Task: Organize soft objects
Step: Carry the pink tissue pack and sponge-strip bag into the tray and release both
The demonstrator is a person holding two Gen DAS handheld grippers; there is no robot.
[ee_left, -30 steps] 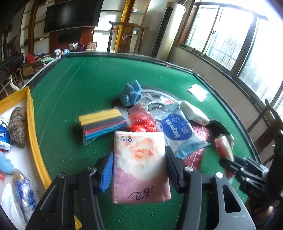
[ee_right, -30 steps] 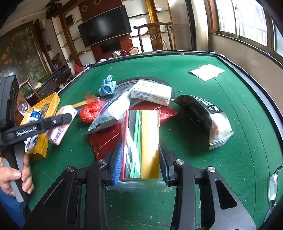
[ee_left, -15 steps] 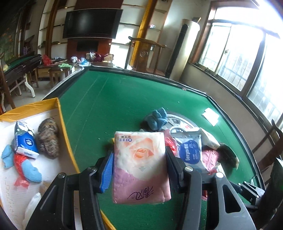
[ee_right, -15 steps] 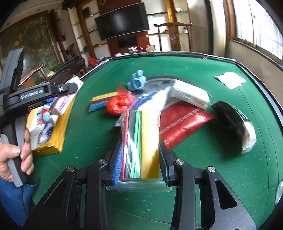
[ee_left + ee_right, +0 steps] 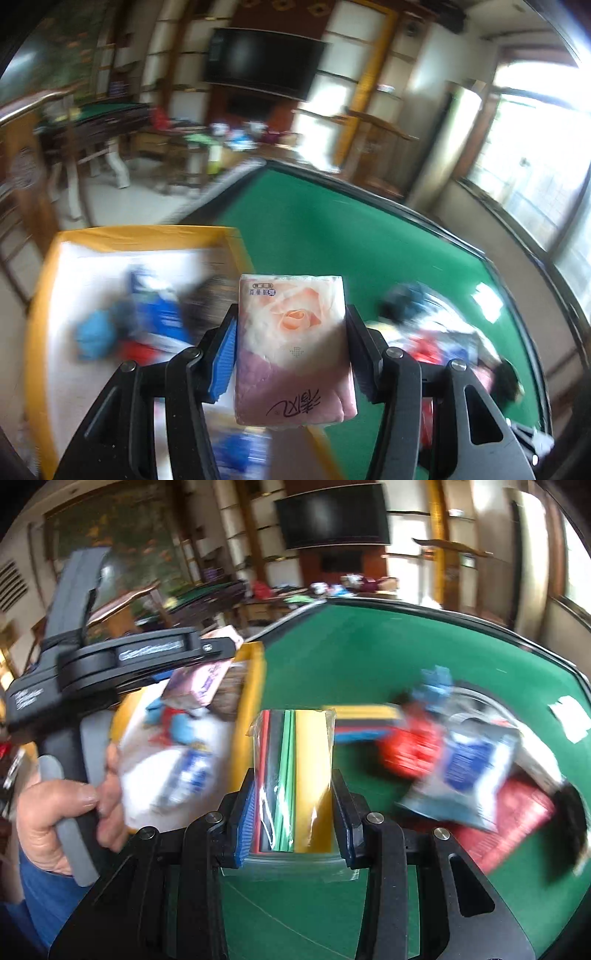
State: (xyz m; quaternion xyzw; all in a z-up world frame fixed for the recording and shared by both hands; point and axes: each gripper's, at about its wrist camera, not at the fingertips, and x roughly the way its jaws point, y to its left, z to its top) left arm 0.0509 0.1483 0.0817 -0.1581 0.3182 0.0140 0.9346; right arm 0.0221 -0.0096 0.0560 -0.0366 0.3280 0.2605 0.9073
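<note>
My left gripper (image 5: 291,332) is shut on a pink tissue pack (image 5: 293,343) printed with a rose, held above the near corner of the yellow-rimmed white bin (image 5: 229,236). Several soft items lie blurred inside that bin. My right gripper (image 5: 293,801) is shut on a clear bag of coloured sheets (image 5: 295,771), over the green table (image 5: 369,664) just right of the bin (image 5: 251,701). In the right wrist view the left gripper (image 5: 207,672) hangs over the bin with the tissue pack (image 5: 201,683), a hand (image 5: 55,819) on its handle.
A pile lies to the right on the table: a blue cloth (image 5: 436,686), a red bag (image 5: 410,746), a blue-and-white pouch (image 5: 469,768), a red packet (image 5: 513,812), a second bag of coloured sheets (image 5: 362,720). A white paper (image 5: 569,716) lies far right. Furniture stands beyond the table.
Both grippers have swung left toward the bin, each still holding its item. The bin now fills the left of both views and the pile has slid right. The views are blurred.
</note>
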